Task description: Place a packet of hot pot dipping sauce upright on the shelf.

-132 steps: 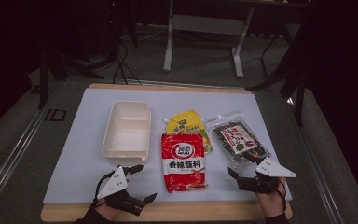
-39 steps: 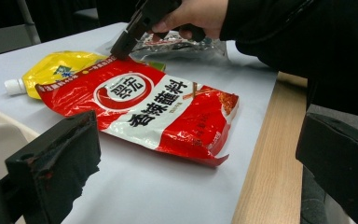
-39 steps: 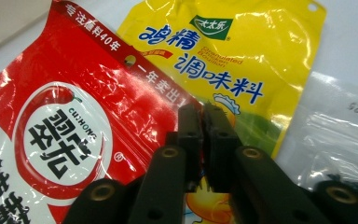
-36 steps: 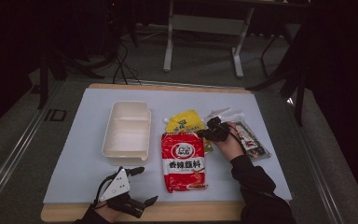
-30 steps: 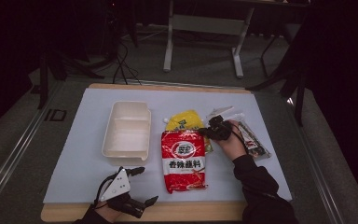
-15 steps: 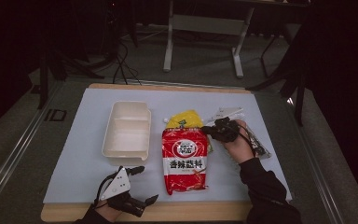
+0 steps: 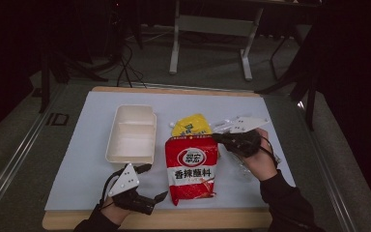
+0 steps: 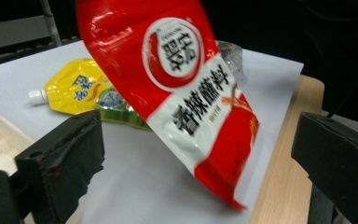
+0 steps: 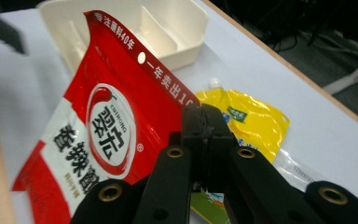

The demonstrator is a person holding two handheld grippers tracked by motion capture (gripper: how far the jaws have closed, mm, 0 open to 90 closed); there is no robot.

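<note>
The right gripper (image 7: 218, 137) reaches in from the right side of the table, the person's hand behind it and the dark sleeve running back to the near edge. Its jaws are pressed together on the top right corner of the red sauce packet (image 7: 192, 168), as the right gripper view (image 9: 200, 140) shows, with the packet (image 9: 100, 140) slanting away below the pinch. That corner is raised off the white mat (image 7: 87, 159) (the left gripper view shows the packet (image 8: 186, 98) standing tilted, its lower edge down near the wooden table edge (image 8: 284, 154)).

The left gripper (image 7: 149, 186) sits low at the near left edge of the table, its jaws spread wide with nothing between them, pointing rightwards at the packet.

The cream compartment tray (image 7: 131, 133) lies to the left of the packet, apart from it; its compartments hold nothing.

The packet's long axis runs from near to far across the table, printed face up, top end away from the person. A yellow spout pouch (image 7: 191, 126) lies just beyond its top edge, cap pointing towards the tray.
</note>
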